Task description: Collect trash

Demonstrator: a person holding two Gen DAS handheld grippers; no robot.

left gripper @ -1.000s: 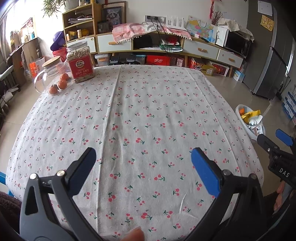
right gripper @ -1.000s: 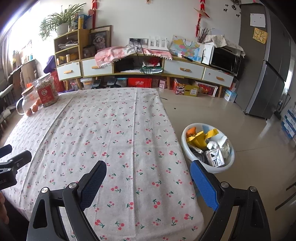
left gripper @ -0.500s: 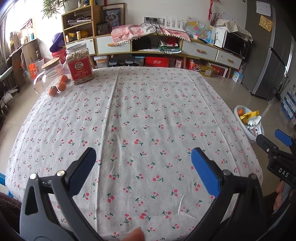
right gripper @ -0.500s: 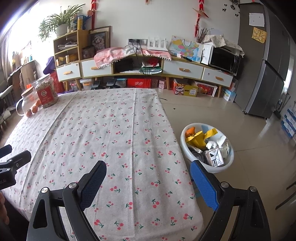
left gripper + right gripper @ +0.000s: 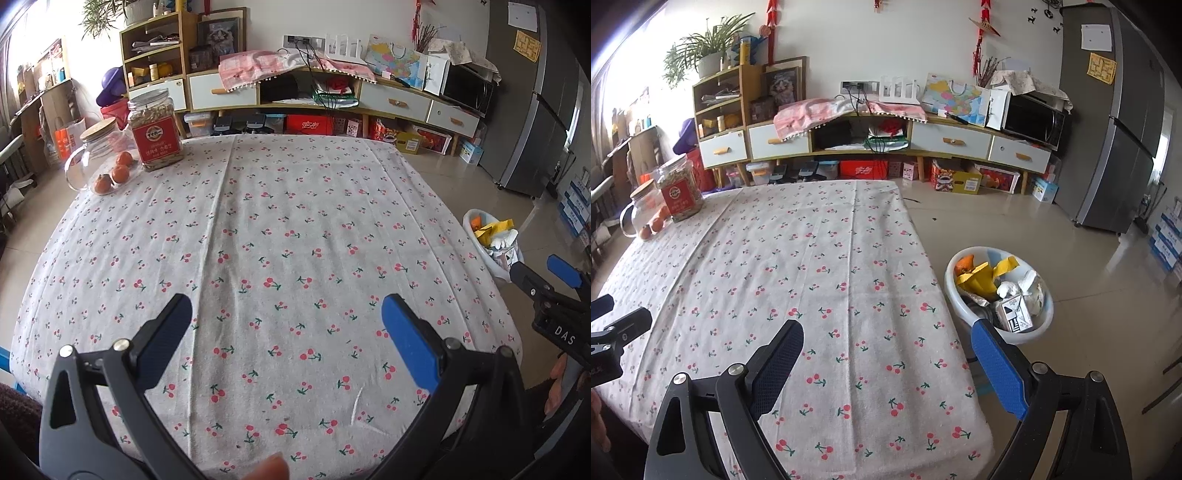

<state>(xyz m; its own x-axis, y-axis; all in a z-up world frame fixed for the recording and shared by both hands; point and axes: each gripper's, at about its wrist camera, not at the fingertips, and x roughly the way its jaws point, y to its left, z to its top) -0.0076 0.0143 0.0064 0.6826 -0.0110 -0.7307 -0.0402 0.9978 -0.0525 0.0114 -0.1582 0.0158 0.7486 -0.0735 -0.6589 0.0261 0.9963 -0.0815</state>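
Fingers (image 5: 406,332) spread wide; right gripper (image 5: 554,280) reads "DAS".

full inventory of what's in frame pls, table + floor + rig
tablecloth: 1, white with red cherries, covers the table
jar: 1, clear, red label, far left corner
glass jug: 1, clear, cork lid, beside the jar
oranges: 3, orange, by the jug
basin: 1, white, on the floor right of the table
trash: several pieces, yellow, white, orange, in the basin
left gripper: 1, black and blue, open, empty
right gripper: 1, black and blue, open, empty
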